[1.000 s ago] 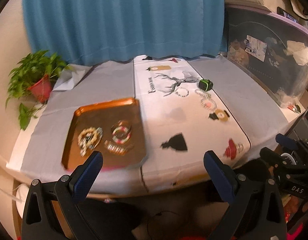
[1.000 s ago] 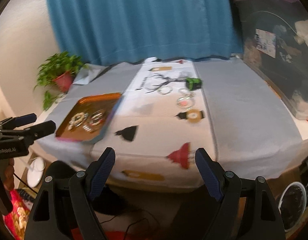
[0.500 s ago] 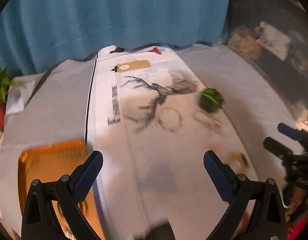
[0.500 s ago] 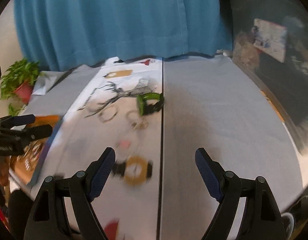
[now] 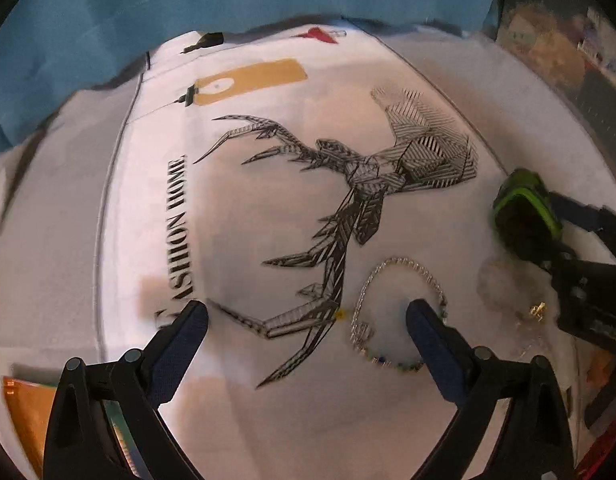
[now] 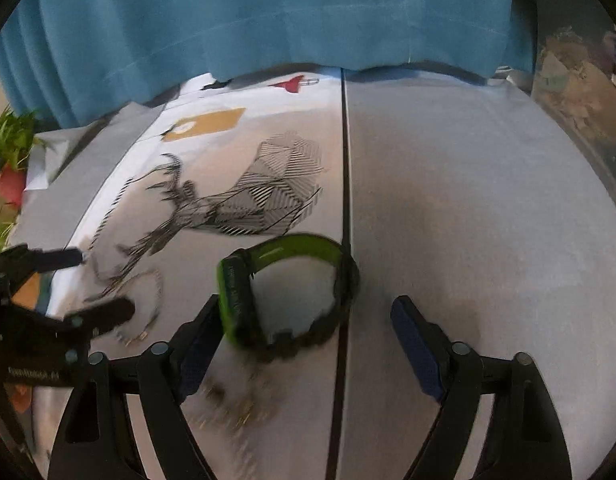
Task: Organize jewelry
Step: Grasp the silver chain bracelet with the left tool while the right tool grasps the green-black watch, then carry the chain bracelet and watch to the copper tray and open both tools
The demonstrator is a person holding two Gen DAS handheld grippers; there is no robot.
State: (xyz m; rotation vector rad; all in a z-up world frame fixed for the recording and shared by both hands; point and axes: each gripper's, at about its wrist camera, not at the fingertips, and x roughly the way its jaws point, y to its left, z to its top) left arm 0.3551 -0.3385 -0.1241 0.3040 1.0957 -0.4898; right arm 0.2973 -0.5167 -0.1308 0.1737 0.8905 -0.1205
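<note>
My left gripper is open just above the table runner; its right finger hangs over a silver chain bracelet with coloured beads. My right gripper is open with a green and black watch standing between its fingers; touch is not clear. The watch also shows in the left wrist view, with the right gripper beside it. The left gripper shows at the left of the right wrist view over the bracelet. A blurred small jewelry piece lies near the right gripper.
The orange tray peeks in at the lower left behind the left gripper. The white runner with a deer print lies on a grey cloth. A blue curtain hangs behind. A potted plant stands at the far left.
Both grippers moved forward and down over the table, from off its front edge to the jewelry: the left reached the chain bracelet, the right reached the green watch. Both stayed open.
</note>
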